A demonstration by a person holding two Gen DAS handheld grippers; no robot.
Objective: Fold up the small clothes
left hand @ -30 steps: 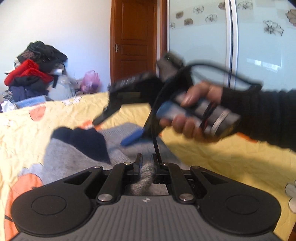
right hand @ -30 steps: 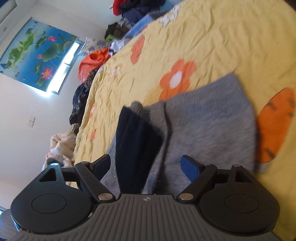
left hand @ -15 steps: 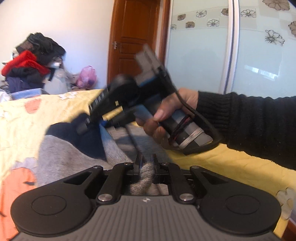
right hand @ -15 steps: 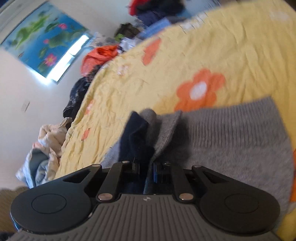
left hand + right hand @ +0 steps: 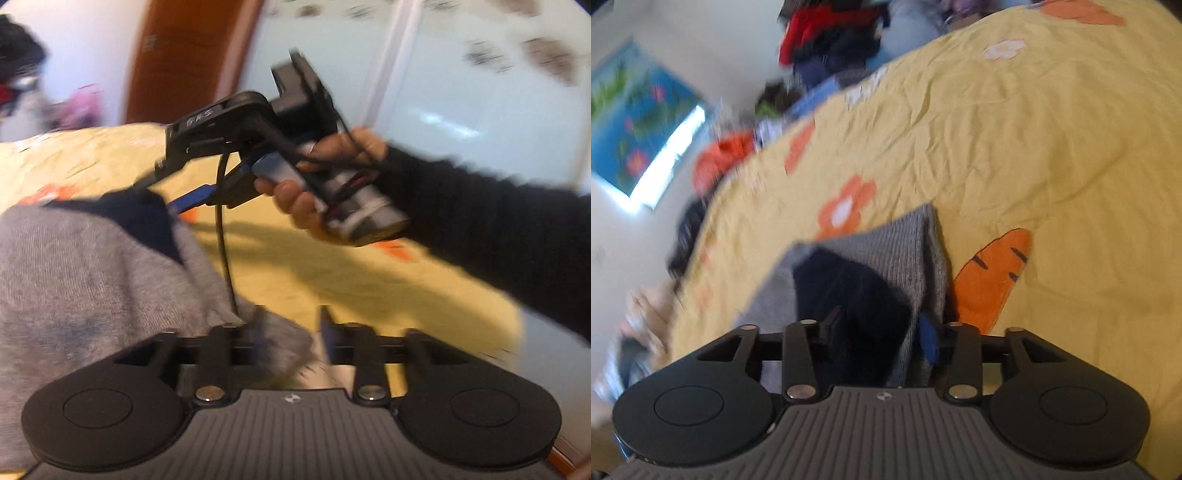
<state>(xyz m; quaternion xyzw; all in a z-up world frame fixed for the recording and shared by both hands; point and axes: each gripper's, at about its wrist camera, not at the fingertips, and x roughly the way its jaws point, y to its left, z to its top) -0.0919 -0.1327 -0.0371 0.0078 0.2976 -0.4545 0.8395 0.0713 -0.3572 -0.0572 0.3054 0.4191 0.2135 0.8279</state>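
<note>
Since the earlier frame both jaws release: our left hand-held gripper (image 5: 288, 325) and right hand-held gripper (image 5: 877, 328) are opening over the grey sweater (image 5: 905, 243), folded on the bed (image 5: 1034, 129); smoothing remains, we judge.

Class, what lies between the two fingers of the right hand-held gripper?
Right wrist view: the grey knitted garment with its dark navy part on the yellow sheet.

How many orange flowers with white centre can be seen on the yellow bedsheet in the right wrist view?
1: the orange flower with white centre lies just beyond the grey knitted garment. More may be hidden under it.
</note>
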